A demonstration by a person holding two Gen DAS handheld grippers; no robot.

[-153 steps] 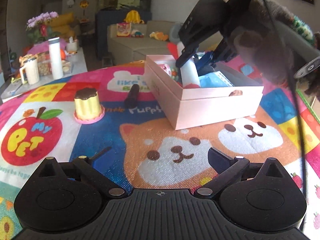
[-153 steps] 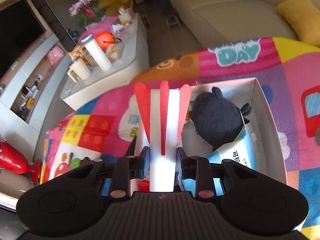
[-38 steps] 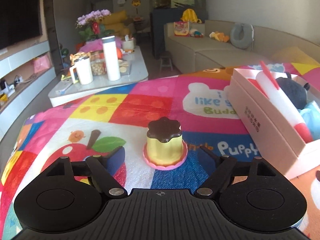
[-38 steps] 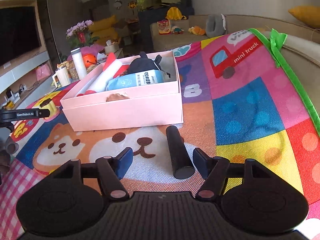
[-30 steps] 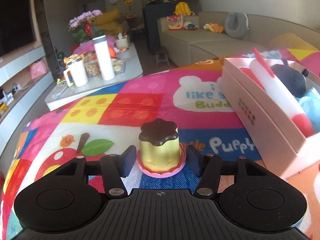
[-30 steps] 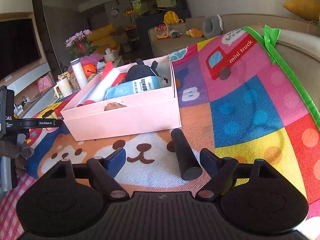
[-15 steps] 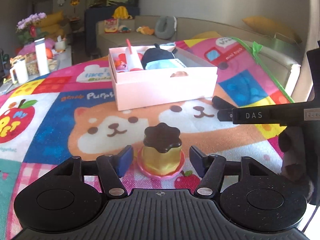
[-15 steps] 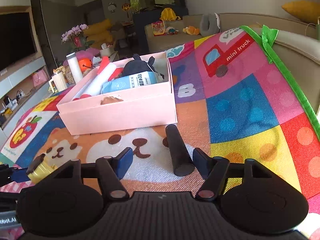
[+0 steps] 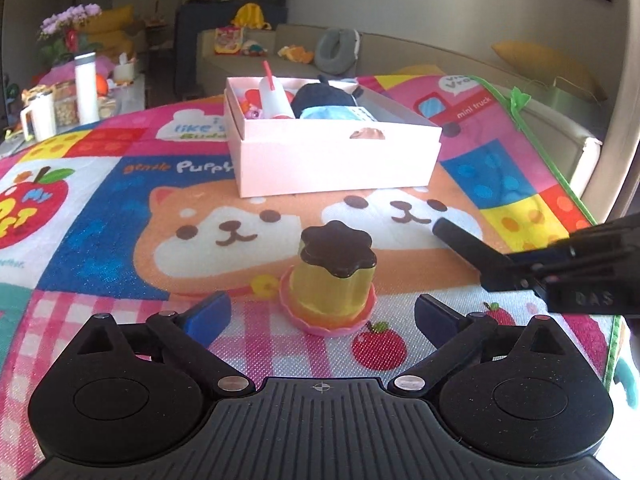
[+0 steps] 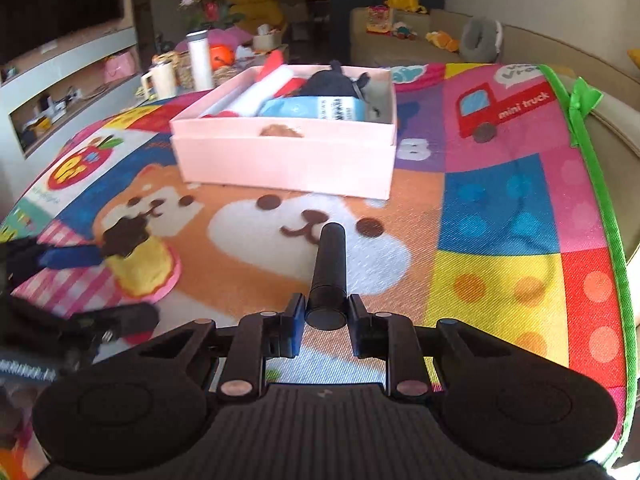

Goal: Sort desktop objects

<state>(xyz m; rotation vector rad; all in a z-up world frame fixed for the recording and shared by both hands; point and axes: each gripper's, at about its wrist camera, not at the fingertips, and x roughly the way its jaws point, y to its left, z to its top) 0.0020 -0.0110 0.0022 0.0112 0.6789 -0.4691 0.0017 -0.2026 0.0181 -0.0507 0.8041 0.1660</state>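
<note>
Right gripper (image 10: 323, 330) is clenching, jaws just closing on the black cylinder (image 10: 329, 270) lying near the play mat's (image 10: 500, 224) front edge. Left gripper (image 9: 322, 314) jaws, just opening, are straddling the pudding toy (image 9: 332, 280), released. Next: lifting the cylinder into the pink box (image 10: 288, 160). Living room, sofa (image 10: 404, 46) behind

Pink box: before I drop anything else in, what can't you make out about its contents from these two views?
- Floor of the pink box: both views, hidden behind its near wall.
- Black plush: right wrist view, lower half hidden by the blue packet.
- Small items left of the white tube: left wrist view, too small to identify.
- Packet print: right wrist view, too small to read.
</note>
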